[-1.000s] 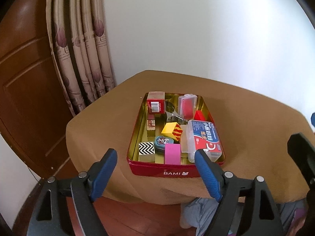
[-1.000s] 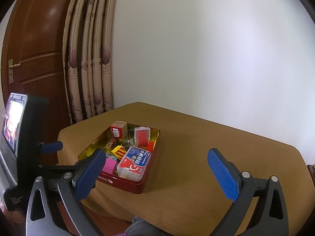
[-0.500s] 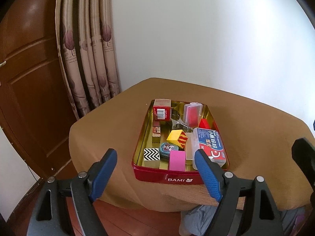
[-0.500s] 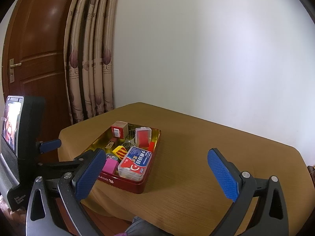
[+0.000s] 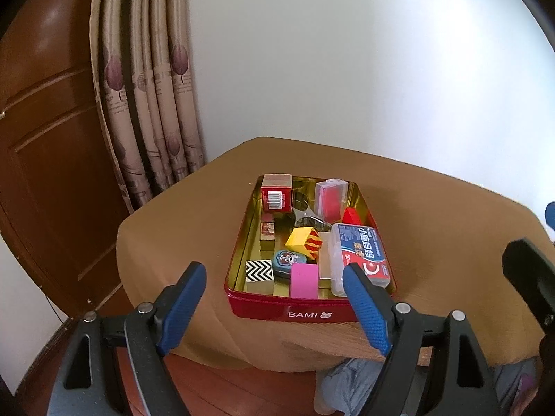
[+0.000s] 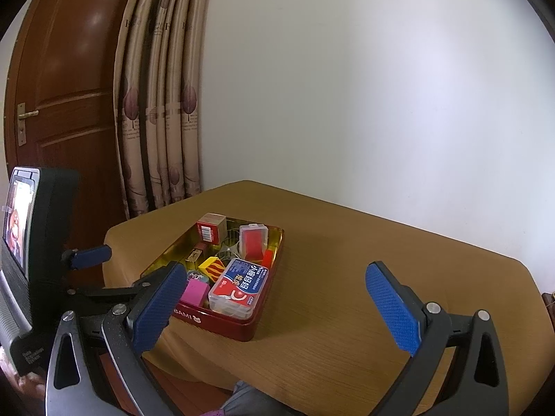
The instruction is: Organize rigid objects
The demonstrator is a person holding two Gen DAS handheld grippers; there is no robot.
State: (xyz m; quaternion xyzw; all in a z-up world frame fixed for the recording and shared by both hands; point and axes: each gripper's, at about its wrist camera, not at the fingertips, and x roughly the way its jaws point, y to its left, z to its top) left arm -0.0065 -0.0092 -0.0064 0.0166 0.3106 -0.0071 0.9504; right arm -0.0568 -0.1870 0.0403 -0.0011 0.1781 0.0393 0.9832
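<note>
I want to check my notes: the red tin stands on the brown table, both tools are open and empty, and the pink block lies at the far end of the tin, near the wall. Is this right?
Not quite. The pink block lies at the near end of the red tin, just behind the BAMI label, as the left wrist view shows. The rest holds: the tin stands on the brown table, and the left tool and right tool are open and empty.

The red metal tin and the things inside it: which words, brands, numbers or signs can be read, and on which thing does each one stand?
"BAMI", in white letters with a small animal mark after it: on the near wall of the red metal tin.
Large white "C" mark and Chinese characters, too blurred to read: on the clear plastic box with the red and blue label.
Barcode, digits too small to read: on the small red cardboard box.
Nothing else is legible.
</note>
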